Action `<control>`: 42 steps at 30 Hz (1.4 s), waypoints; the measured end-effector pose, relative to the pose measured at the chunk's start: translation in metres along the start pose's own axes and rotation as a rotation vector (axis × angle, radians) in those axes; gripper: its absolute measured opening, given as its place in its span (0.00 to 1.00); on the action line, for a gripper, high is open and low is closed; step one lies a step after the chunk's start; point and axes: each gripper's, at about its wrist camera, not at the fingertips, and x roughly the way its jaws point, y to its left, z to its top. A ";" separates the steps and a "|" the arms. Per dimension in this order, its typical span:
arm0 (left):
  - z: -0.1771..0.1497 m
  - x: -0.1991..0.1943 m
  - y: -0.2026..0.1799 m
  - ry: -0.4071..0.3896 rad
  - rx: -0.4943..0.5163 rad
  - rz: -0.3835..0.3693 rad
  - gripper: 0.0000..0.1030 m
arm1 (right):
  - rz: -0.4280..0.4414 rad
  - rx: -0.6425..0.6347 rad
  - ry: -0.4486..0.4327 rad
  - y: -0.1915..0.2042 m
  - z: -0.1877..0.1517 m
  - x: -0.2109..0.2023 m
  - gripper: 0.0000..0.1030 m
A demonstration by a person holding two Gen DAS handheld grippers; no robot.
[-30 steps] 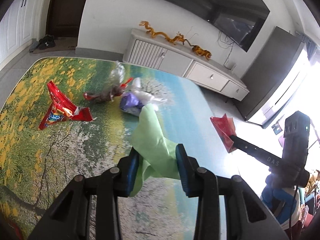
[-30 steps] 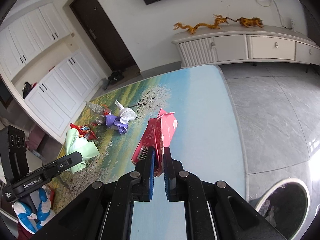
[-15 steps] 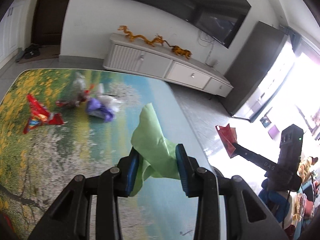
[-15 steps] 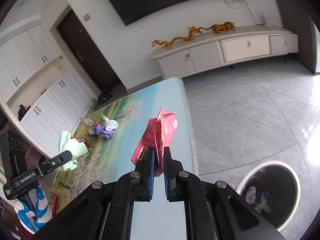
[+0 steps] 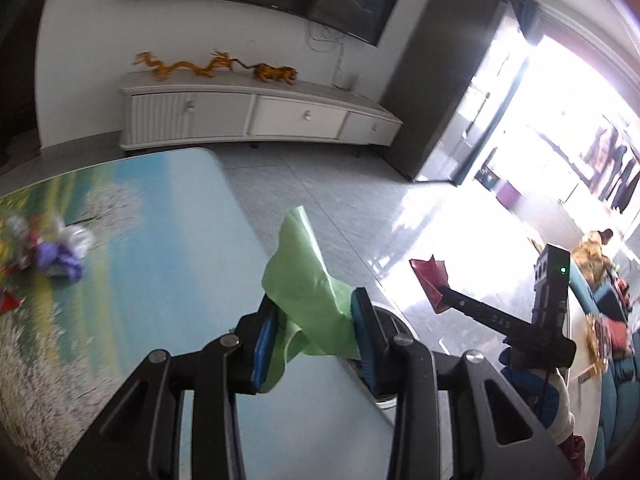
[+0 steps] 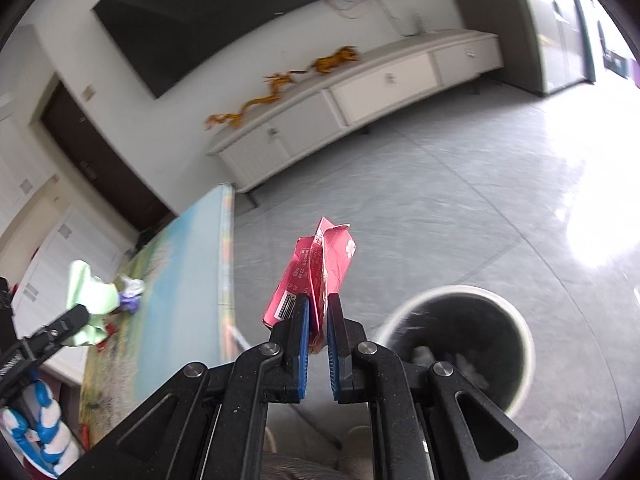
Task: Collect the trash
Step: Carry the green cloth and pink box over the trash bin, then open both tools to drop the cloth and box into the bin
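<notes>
My left gripper (image 5: pixel 316 320) is shut on a crumpled light-green bag (image 5: pixel 304 280), held over the right edge of the table (image 5: pixel 160 240). My right gripper (image 6: pixel 318 316) is shut on a flattened red carton (image 6: pixel 316 276) with a barcode, held above the grey floor just left of the round bin (image 6: pixel 472 344). The bin has a white rim, a dark inside and some white scraps at its bottom. In the left wrist view the red carton (image 5: pixel 430 284) and right gripper hang out to the right. The green bag (image 6: pixel 90 300) shows at the left of the right wrist view.
More trash lies on the landscape-printed table: a purple and white wad (image 5: pixel 60 256) with a clear wrapper and a red scrap (image 5: pixel 8 302). A white low cabinet (image 5: pixel 256 116) with golden dragon figures stands by the wall under a television. A gloved hand (image 6: pixel 40 440) holds the left tool.
Both grippers have swung right, off the table towards the floor, each still holding its piece. The bin has come fully into the right wrist view. The table's trash has slid to the left.
</notes>
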 end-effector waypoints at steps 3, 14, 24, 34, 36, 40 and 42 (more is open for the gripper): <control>0.005 0.024 -0.028 0.041 0.056 -0.024 0.33 | -0.047 0.046 0.008 -0.028 -0.004 -0.001 0.08; 0.001 0.137 -0.114 0.241 0.174 -0.097 0.39 | -0.121 0.213 0.097 -0.112 -0.025 0.023 0.11; 0.000 0.184 -0.140 0.326 0.168 -0.151 0.53 | -0.137 0.284 0.122 -0.143 -0.036 0.030 0.32; 0.004 0.164 -0.124 0.297 0.139 -0.115 0.58 | -0.120 0.268 0.104 -0.132 -0.030 0.021 0.33; 0.006 0.154 -0.118 0.281 0.134 -0.106 0.58 | -0.110 0.257 0.098 -0.126 -0.027 0.017 0.33; 0.010 0.127 -0.106 0.230 0.124 -0.077 0.58 | -0.087 0.230 0.081 -0.109 -0.022 0.007 0.34; 0.010 0.111 -0.098 0.205 0.121 -0.057 0.58 | -0.077 0.211 0.070 -0.099 -0.019 0.001 0.34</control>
